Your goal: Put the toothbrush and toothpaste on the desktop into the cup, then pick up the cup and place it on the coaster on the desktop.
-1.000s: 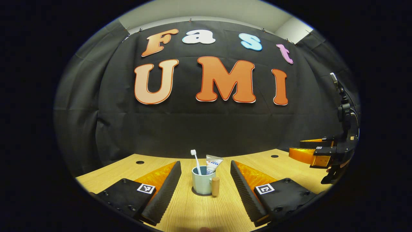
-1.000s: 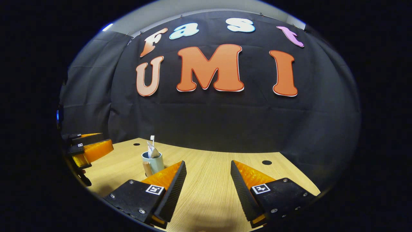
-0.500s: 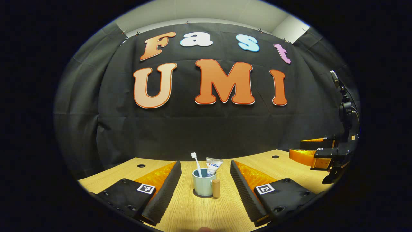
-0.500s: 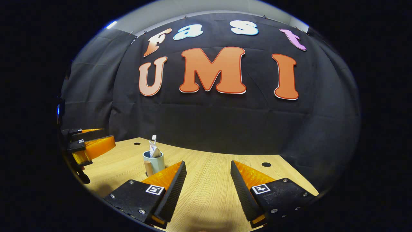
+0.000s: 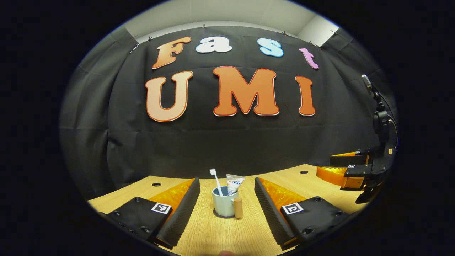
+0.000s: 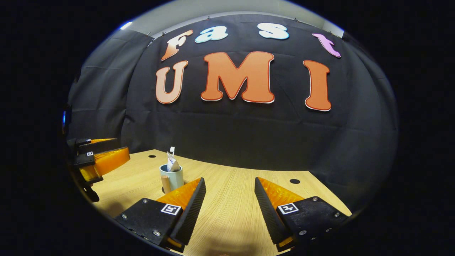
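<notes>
Jaws of the left gripper point(image 5: 226, 199) stand wide open, gripping nothing; the cup point(image 5: 223, 205) sits upright on the wooden desktop point(image 5: 213, 234) between its fingers, untouched, holding the toothbrush point(image 5: 215, 181) and toothpaste point(image 5: 234, 184). The right gripper point(image 6: 229, 199) is equally spread and empty above bare desktop. Black cloth wall point(image 5: 227, 142) stands behind.
</notes>
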The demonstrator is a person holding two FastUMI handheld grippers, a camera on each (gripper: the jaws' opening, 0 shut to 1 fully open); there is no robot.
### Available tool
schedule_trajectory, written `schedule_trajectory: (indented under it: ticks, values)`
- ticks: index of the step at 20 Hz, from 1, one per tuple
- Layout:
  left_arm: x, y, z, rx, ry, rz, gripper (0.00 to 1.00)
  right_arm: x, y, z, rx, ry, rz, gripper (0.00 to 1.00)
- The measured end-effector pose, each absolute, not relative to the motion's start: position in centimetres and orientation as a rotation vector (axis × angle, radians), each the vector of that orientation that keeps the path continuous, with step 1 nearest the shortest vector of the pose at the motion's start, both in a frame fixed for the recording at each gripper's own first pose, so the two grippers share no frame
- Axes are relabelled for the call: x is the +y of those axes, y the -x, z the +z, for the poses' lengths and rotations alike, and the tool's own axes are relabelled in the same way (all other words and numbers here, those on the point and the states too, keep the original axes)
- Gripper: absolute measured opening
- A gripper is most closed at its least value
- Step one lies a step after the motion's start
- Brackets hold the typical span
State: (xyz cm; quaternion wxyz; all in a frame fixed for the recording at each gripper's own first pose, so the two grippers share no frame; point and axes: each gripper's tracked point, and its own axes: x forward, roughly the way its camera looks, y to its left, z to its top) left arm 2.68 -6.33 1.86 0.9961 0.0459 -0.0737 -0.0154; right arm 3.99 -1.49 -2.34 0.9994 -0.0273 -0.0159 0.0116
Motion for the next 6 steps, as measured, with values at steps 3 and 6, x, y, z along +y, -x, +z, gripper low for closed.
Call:
schedule_trajectory:
  ticks: [3,6]
  values:
    - [-6.36,-2.62,1.89,-0.15,-0.092,-0.029,0.96,-1.35,-3.94,-2.15,-0.039,0.054,0.025,0.84]
    - [-6.28,-2.69,1.98,-0.153,-0.089,-0.029,0.96,-0.76,-4.04,-3.07,-0.04,0.054,0.027,0.84]
